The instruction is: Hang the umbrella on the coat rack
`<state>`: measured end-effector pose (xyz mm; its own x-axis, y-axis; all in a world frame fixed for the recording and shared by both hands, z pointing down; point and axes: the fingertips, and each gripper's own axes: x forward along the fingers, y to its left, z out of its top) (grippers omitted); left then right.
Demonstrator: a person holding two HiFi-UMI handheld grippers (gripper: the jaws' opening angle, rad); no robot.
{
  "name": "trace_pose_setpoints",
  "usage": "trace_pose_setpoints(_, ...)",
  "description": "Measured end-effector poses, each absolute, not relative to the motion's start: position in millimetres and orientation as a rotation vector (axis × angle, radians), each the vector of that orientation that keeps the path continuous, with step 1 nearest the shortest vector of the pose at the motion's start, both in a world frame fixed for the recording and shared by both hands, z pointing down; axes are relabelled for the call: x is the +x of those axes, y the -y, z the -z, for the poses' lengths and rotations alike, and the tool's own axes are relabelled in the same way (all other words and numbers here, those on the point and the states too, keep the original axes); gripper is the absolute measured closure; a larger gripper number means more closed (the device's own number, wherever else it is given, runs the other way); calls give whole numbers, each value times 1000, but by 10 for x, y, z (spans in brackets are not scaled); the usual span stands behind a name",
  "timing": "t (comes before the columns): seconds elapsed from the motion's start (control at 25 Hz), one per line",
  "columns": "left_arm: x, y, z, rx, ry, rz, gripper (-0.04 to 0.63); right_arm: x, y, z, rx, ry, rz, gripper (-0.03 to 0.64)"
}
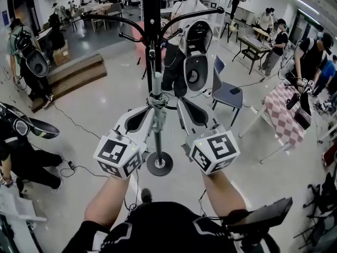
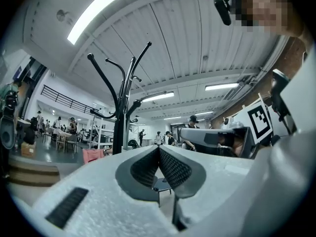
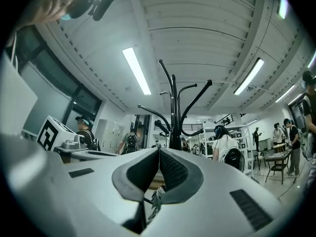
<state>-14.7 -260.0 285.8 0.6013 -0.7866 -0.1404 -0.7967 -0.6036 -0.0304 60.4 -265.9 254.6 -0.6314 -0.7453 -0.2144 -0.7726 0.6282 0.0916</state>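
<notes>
The black coat rack (image 1: 149, 15) rises in front of me from its round base (image 1: 159, 164). A folded grey umbrella (image 1: 157, 117) hangs upright along the pole, below the lowest hook. My left gripper (image 1: 151, 108) is shut, its tip right beside the umbrella's left side. My right gripper (image 1: 179, 100) is also shut, a little to the umbrella's right. In the left gripper view the left gripper (image 2: 159, 148) has nothing between its pads and points up at the rack (image 2: 122, 122). In the right gripper view a frayed grey strip (image 3: 155, 199) shows below the right gripper's (image 3: 159, 150) closed tips; whether it is pinched is unclear.
A blue chair (image 1: 225, 91) stands right of the rack, and a checkered table (image 1: 287, 115) lies further right. Someone else holding grippers (image 1: 196, 57) stands just behind the rack. Wooden steps (image 1: 73, 75) lie at back left. People stand all around. A cable (image 1: 79, 125) runs across the floor.
</notes>
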Motion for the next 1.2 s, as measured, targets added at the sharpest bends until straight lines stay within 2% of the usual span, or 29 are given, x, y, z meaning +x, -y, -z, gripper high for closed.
trace_pose_setpoints(0.8,12,1499,-3139,-2698,-1526,-113,584,879,1677,-2858,-1121,-2775,-189,607)
trace_pose_setpoints(1.2,-266,1343,-3180,-2691,-1552,-121,584,702,1571,-2908,-1136,-2791,-196,607)
